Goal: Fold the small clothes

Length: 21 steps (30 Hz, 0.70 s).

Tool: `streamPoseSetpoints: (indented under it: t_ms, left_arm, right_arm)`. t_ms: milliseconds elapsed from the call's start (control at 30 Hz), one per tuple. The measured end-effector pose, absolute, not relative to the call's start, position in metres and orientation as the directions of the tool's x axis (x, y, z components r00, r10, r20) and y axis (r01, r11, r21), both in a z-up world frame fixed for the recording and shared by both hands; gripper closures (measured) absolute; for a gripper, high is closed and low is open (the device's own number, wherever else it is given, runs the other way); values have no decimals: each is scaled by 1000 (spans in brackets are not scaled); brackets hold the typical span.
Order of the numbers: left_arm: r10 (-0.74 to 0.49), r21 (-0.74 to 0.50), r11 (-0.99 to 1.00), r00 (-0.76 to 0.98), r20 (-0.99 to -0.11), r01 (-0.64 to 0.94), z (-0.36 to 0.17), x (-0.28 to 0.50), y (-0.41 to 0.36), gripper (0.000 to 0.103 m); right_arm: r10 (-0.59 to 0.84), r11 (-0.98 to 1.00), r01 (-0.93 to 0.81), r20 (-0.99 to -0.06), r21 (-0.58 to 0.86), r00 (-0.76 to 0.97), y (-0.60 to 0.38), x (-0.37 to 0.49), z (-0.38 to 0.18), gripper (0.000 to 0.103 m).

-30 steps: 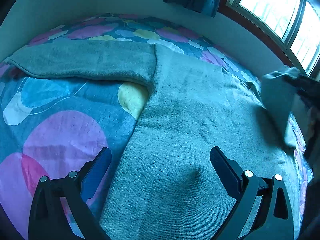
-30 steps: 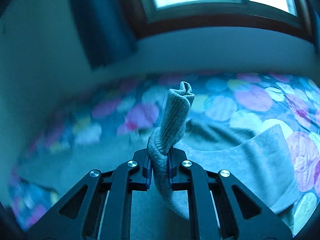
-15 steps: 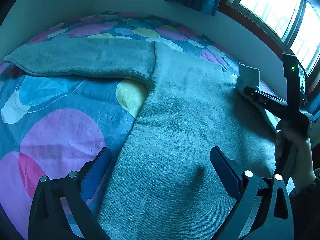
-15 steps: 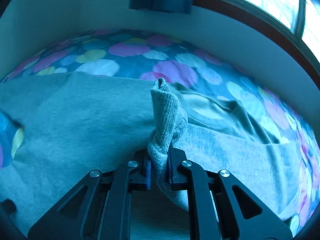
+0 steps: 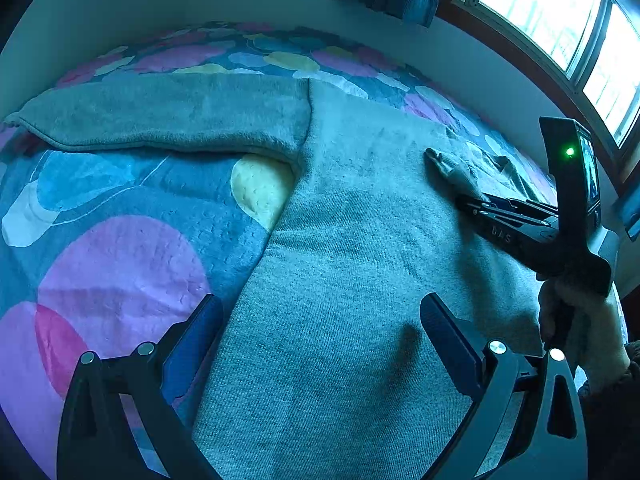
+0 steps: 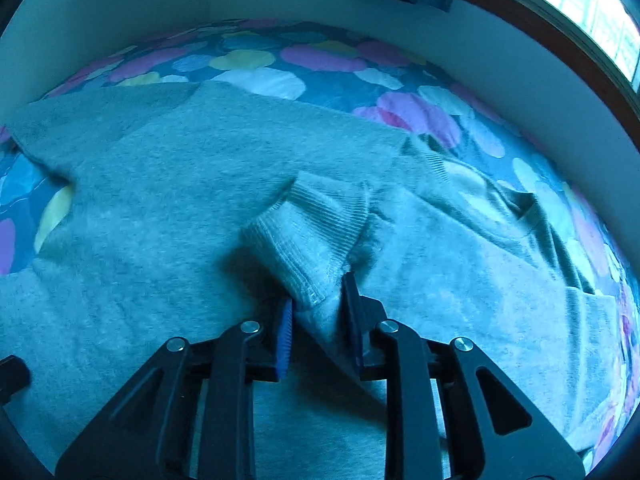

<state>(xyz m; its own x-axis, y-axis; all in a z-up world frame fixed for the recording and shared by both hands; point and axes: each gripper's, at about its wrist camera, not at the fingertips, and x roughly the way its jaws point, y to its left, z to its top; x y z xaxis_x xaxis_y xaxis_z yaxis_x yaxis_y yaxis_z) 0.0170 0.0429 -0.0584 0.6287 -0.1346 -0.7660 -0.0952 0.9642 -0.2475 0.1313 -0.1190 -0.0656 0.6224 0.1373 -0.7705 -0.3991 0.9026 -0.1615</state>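
Grey knit sweater (image 5: pixel 360 280): spread flat on patterned bedspread (image 5: pixel 120 240), under and ahead of both tools.

Right gripper (image 6: pixel 318 312): jaws slightly parted, loose around ribbed sleeve cuff (image 6: pixel 316 232) laid on the body.

Left gripper (image 5: pixel 320 340): jaws wide apart, empty, straddling the side edge.

Handling, judged: soft, light, limp, non-slip; take cuffs, hem or shoulder seams.

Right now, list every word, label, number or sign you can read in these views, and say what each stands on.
"DAS": pale letters on the black side of the right gripper, seen from the left wrist view.
The small screen on that gripper's upright mount: too blurred to read.
Nothing readable on the grey sweater or the left gripper.
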Motion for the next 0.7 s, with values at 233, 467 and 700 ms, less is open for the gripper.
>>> streamPoseSetpoints:
  t_ms: [233, 467, 700]
  left_arm:
    - [-130, -239, 966, 621, -773, -95, -60, 18, 43, 5]
    - [-139, -248, 964, 614, -777, -96, -63, 21, 44, 5]
    - [-133, -240, 966, 609, -782, -97, -64, 21, 43, 5]
  right_arm:
    - [228, 904, -424, -781, -52, 582, -127, 127, -60, 73]
    - [462, 886, -324, -675, 330, 575, -250, 118, -11, 54]
    - [252, 867, 131, -650, 481, 717, -483, 149, -15, 48]
